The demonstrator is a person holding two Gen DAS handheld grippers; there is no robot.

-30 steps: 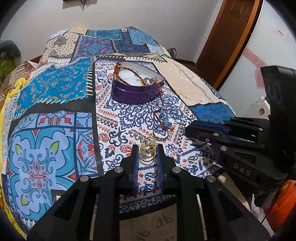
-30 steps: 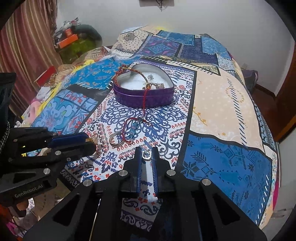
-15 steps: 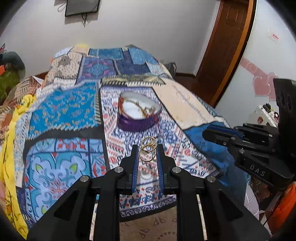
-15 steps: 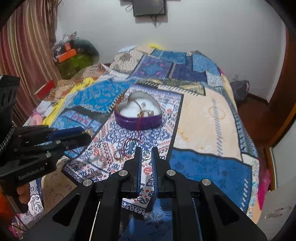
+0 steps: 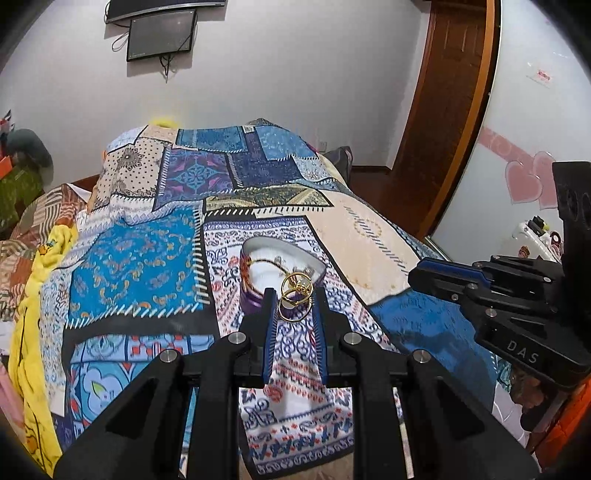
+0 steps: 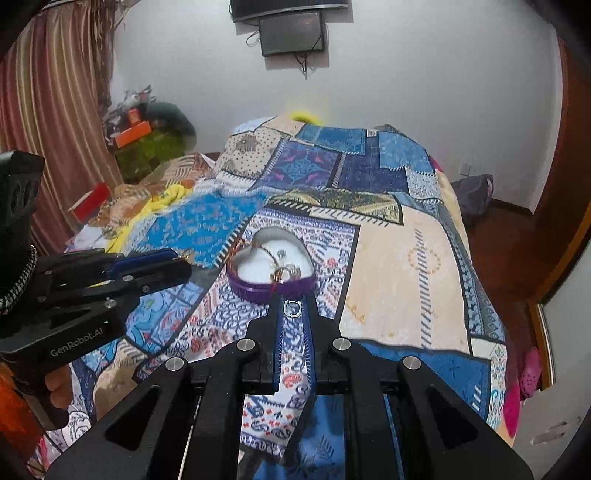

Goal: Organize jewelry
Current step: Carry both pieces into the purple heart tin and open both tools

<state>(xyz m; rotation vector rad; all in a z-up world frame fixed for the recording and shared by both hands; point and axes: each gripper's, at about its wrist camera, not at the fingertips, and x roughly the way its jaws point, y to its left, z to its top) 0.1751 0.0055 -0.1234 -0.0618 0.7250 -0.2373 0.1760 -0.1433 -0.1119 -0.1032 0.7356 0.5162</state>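
Jewelry is split across three places. Your left gripper [image 5: 294,299] is closed to a narrow gap on a cluster of gold rings [image 5: 295,297], clamped between its blue pads. Your right gripper [image 6: 293,308] is nearly closed on a small silver ring [image 6: 292,309] at its fingertips. More pieces lie in the purple heart-shaped box [image 6: 271,275] with a white lining, at 12 o'clock from both grippers, resting on the patchwork bedspread [image 5: 140,258].

The bedspread covers a bed. On the white wall at 12 o'clock hangs a dark screen [image 6: 291,33]; a wooden door [image 5: 448,110] stands at 2 o'clock in the left wrist view, striped curtains [image 6: 48,110] at 10 o'clock in the right wrist view.

You cannot tell the box's pieces apart individually. The left fingers cover its near wall in the left wrist view.
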